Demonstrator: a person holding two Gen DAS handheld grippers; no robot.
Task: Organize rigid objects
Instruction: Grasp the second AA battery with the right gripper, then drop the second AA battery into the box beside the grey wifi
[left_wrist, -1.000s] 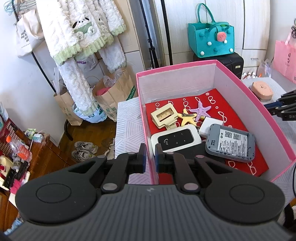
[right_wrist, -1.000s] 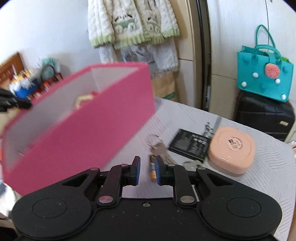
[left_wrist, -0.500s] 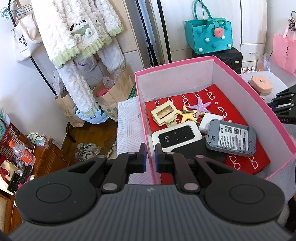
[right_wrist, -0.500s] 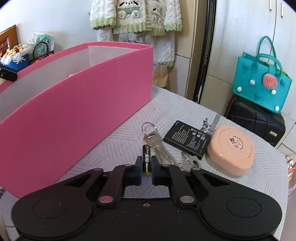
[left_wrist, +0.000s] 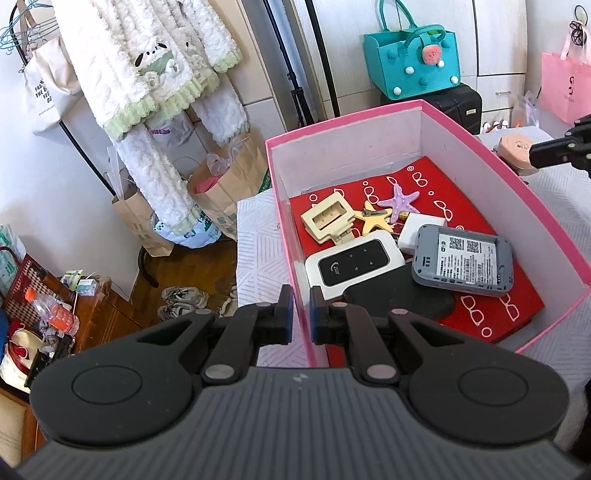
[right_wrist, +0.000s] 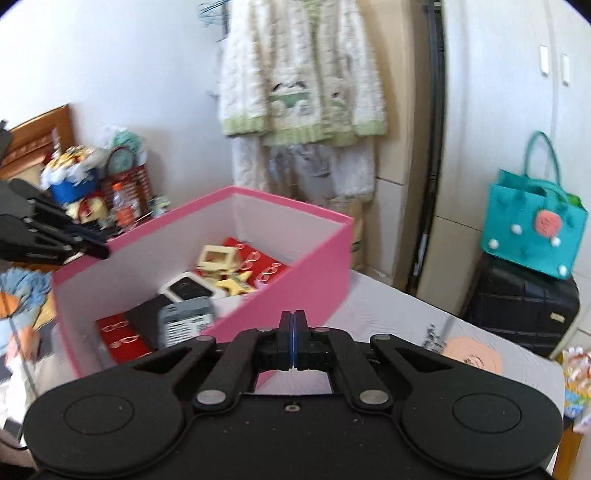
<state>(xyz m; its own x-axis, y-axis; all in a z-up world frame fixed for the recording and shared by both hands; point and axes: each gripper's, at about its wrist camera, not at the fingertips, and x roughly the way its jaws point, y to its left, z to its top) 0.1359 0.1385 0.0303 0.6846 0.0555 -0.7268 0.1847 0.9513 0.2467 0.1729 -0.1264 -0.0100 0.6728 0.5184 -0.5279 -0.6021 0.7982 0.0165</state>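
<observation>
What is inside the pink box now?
Inside the pink box: red mat, two routers, two starfish, cream frame, white block, black pad partly covered.

Box (left_wrist: 546, 206) on the worktop (left_wrist: 258, 258); inside it, two routers (left_wrist: 352, 264) side by side before the starfish (left_wrist: 400, 201) pair — a charger (left_wrist: 421, 229) between. Right of the box, a round case (left_wrist: 515, 147), apparently on the worktop.

The pink box (left_wrist: 517, 184) is showing matt card walls with white paper lining, a grey router (left_wrist: 463, 262) is looking like smooth plastic, and the fluffy cloth robe (left_wrist: 147, 92) is hanging rough-piled.
</observation>
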